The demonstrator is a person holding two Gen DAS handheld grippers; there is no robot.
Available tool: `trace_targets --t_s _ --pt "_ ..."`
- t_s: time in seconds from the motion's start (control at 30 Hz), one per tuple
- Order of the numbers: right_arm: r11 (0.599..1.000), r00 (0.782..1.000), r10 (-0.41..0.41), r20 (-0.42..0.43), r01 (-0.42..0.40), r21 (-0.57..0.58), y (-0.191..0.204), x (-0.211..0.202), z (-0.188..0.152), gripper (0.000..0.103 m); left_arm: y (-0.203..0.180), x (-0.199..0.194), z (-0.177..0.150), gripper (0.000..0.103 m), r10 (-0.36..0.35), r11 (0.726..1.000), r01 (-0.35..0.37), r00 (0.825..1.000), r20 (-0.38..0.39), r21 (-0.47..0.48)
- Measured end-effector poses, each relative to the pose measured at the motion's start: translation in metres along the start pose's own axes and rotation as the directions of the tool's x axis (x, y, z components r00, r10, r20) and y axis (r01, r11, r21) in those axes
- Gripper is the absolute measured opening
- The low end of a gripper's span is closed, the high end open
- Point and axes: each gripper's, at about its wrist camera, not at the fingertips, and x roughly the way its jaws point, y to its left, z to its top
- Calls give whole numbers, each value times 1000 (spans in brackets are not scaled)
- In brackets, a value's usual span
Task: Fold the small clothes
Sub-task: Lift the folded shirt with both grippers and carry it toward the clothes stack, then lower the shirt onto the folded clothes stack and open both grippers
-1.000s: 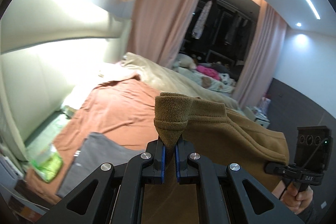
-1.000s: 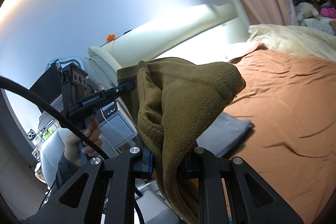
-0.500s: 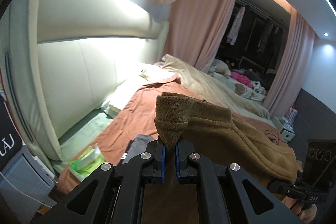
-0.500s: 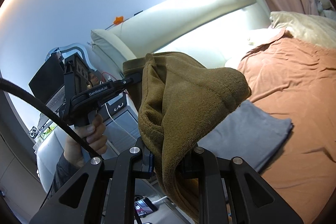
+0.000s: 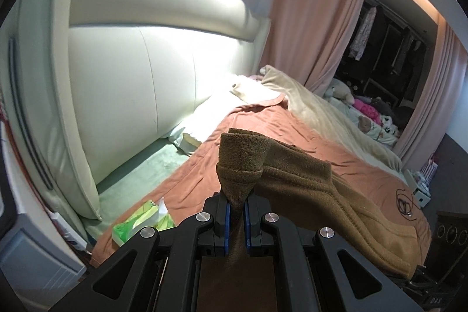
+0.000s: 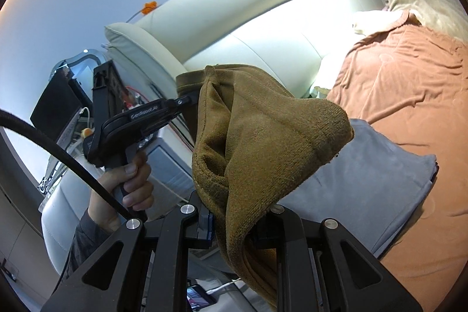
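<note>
Both grippers, left gripper (image 5: 236, 220) and right gripper (image 6: 234, 227), pinch brown garment (image 6: 263, 142) aloft between them.

The garment (image 5: 307, 183) hangs above the bed (image 5: 263, 119), pinched at one corner by the left gripper (image 5: 236, 220) and another by the right gripper (image 6: 234, 227). A folded cloth (image 6: 365, 183) lies on the bed at lower right (right wrist view); the headboard (image 5: 131, 72) fills the left.

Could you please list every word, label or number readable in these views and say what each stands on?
"GenRobot.AI": white lettering on the side of the left gripper, seen from the right wrist view.
"DAS": partial white letters on the black device at the lower right of the left wrist view.
Print on the green tissue pack: too blurred to read.
</note>
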Motion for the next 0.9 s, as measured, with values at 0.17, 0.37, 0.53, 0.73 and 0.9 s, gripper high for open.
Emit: trace_targets --t_s 0.17,0.37,0.53,0.73,0.9 --pt "999 1000 -17 -6 17 39 -42 2 5 14 -4 50 5 7 10 1000 -10 999 -43 4" --pt "994 1000 -9 -10 10 104 -89 5 12 15 -13 106 8 7 38 998 -33 994 -99 44" --pt "987 999 -23 -24 27 161 -126 12 10 18 -19 148 3 7 49 997 -39 987 -151 68" --pt "979 998 -44 -39 51 197 -143 35 12 18 -27 200 -8 7 73 993 -52 974 -213 102" --pt "969 996 -64 -60 76 235 -167 50 9 18 -25 240 -20 7 89 992 -60 959 -270 111"
